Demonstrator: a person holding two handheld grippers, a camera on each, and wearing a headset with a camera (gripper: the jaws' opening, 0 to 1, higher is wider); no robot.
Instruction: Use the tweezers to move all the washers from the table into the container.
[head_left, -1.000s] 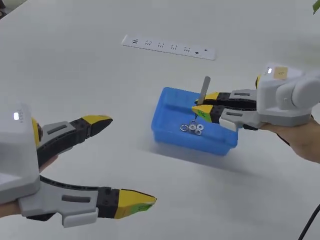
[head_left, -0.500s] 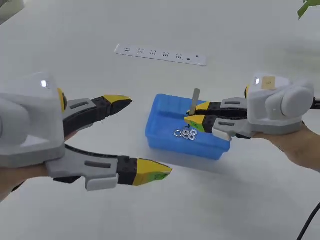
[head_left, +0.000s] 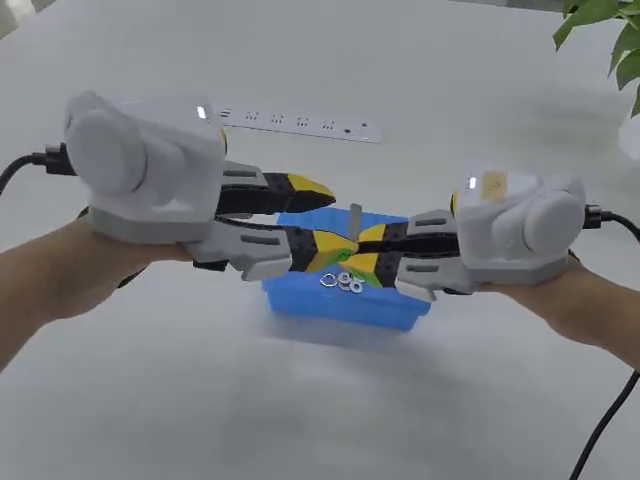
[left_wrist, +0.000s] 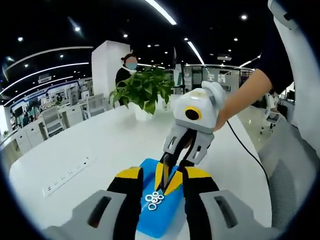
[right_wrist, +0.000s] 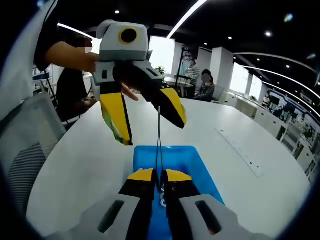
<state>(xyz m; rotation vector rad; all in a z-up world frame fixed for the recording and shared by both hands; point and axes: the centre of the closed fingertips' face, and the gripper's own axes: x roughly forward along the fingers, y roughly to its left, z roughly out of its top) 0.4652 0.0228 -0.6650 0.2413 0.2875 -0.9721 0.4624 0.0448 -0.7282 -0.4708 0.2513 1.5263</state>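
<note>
Thin metal tweezers (head_left: 354, 217), ring-shaped washers (head_left: 345, 282), rectangular blue plastic container (head_left: 335, 303)

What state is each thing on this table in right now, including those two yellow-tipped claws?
left gripper: open, jaws spread wide.
right gripper: shut on the tweezers.
tweezers: held, pointing up above the container.
container: upright, open-topped, resting on the table.
washers: lying together inside the container.
power strip: lying flat on the table.

Blue container (head_left: 340, 306) — silver washers (head_left: 343, 283)
</note>
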